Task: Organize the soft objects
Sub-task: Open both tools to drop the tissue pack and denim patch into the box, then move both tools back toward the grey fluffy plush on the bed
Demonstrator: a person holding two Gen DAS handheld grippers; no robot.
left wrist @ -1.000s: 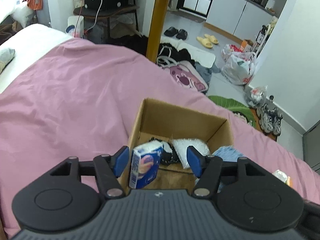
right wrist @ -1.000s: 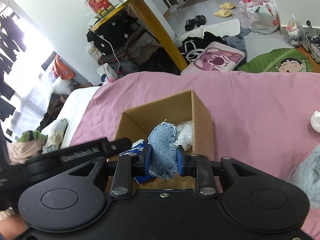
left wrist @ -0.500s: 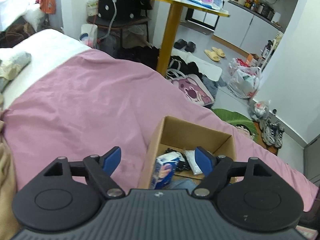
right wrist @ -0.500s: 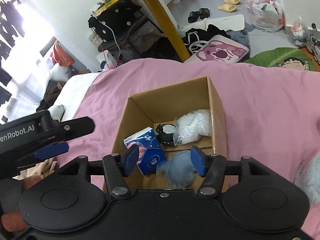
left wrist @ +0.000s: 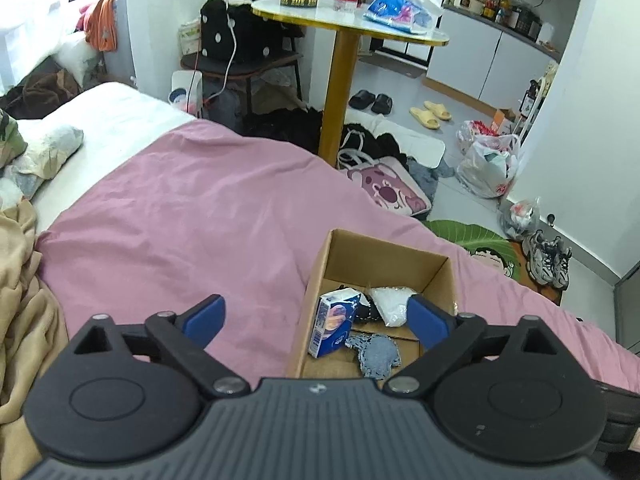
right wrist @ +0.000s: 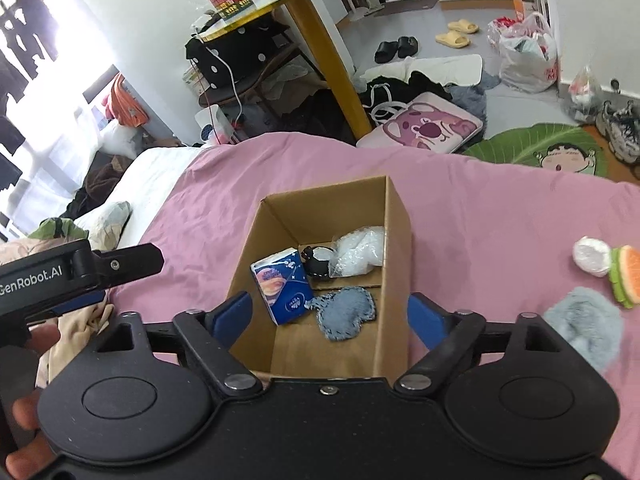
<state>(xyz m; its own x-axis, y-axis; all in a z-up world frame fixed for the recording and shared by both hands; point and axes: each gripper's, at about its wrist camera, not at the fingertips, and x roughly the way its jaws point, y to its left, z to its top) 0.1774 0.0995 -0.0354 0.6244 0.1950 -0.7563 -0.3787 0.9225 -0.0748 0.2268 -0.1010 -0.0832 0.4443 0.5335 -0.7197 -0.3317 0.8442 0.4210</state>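
Both my grippers empty, jaws spread wide: right gripper (right wrist: 330,314) hangs over the cardboard box (right wrist: 396,240), left gripper (left wrist: 316,318) beside and above it. Box sits on the pink bedspread (right wrist: 500,208). Inside: denim patch (right wrist: 346,312) flat on the floor, blue tissue pack (right wrist: 282,286) upright at the left wall, black-and-white item (right wrist: 316,264) and white fluffy piece (right wrist: 360,254) at the far end. Outside, right of the box: grey fuzzy piece (right wrist: 584,328), burger toy (right wrist: 626,276), white puff (right wrist: 592,256).
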